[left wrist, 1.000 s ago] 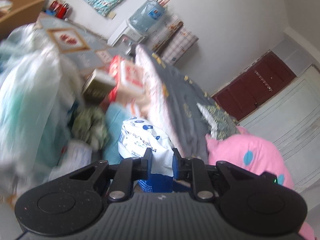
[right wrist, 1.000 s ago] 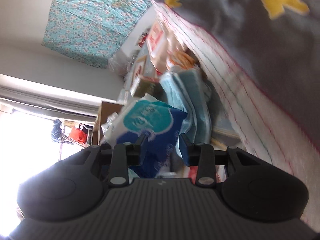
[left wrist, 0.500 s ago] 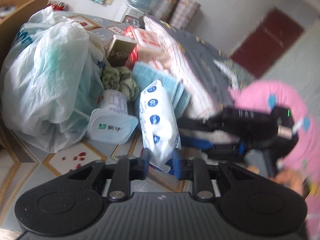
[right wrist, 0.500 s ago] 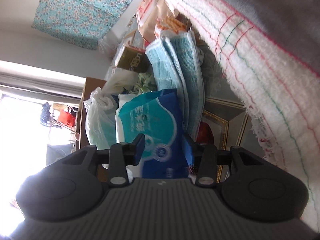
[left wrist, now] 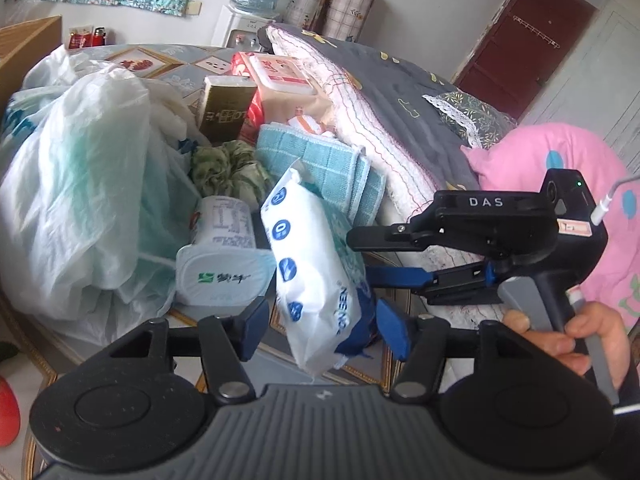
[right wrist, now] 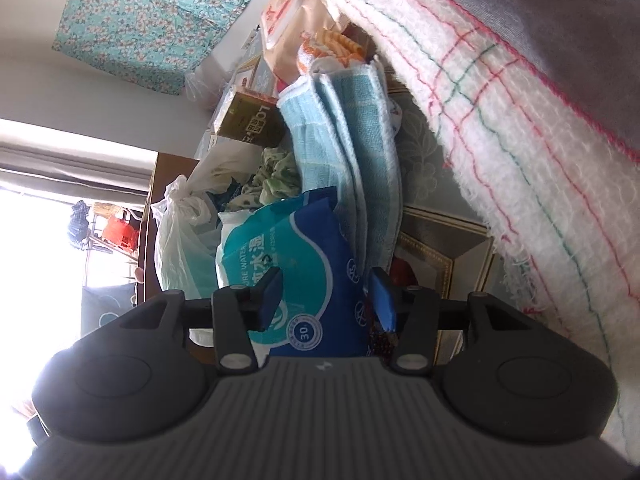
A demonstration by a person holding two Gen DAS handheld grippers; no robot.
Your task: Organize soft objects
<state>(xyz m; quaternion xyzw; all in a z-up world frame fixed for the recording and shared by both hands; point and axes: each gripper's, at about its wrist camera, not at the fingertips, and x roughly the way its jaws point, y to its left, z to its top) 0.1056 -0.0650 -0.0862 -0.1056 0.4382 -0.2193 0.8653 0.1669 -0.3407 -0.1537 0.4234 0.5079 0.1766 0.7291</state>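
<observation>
A blue and white wet-wipe pack (left wrist: 316, 272) stands on end on the patterned tabletop (left wrist: 132, 58). My left gripper (left wrist: 324, 326) is open, its fingers spread to either side of the pack's lower end without touching it. My right gripper (left wrist: 360, 254) comes in from the right and is shut on the pack. In the right wrist view the pack (right wrist: 296, 276) fills the gap between the right gripper's (right wrist: 326, 294) fingers. A folded teal towel (left wrist: 320, 160) lies just behind the pack.
A white plastic bag (left wrist: 76, 184) bulges at the left. A tub (left wrist: 224, 264) lies on its side beside the pack. A green scrunched cloth (left wrist: 228, 172), a gold box (left wrist: 228, 106) and a red-white pack (left wrist: 280, 72) sit behind. A folded blanket (left wrist: 384, 128) and pink pillow (left wrist: 560, 160) lie right.
My left gripper has opened and let go of the wipe pack, which now stays held by my right gripper. The left view has swung from the bed down to the tabletop.
</observation>
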